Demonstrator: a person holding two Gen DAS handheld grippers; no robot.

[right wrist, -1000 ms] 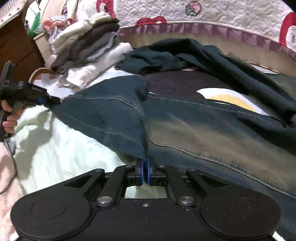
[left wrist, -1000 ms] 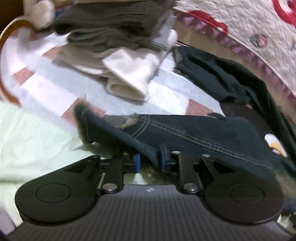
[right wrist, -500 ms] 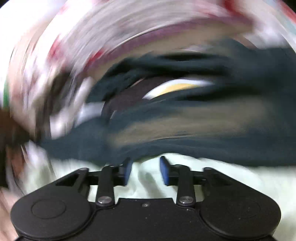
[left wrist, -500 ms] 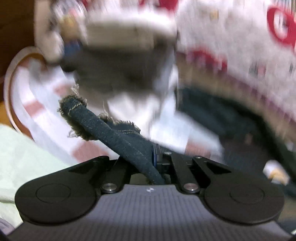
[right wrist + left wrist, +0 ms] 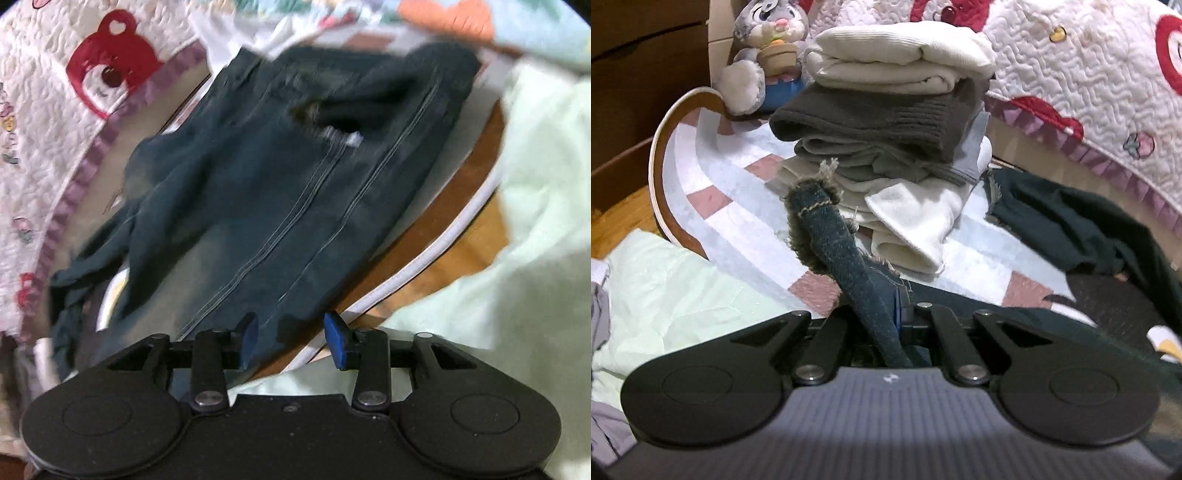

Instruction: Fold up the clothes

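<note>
Left gripper (image 5: 886,314) had clamped the jeans hem (image 5: 827,229); right gripper (image 5: 291,338), rolled, was opening, having released the jeans (image 5: 277,177).

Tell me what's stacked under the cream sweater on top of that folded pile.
Under the cream sweater sits a dark brown knit, then grey pieces, then white garments at the bottom. How many grey layers there are is hidden by the folds.

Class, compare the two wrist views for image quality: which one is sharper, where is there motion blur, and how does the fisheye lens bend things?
Left wrist view: mostly sharp, the stack of folded clothes and the frayed jeans hem crisp; the right edge smears slightly. Right wrist view: motion blur across the jeans and quilt, while the right gripper stays sharp. Both views curve straight lines toward the rim.
</note>
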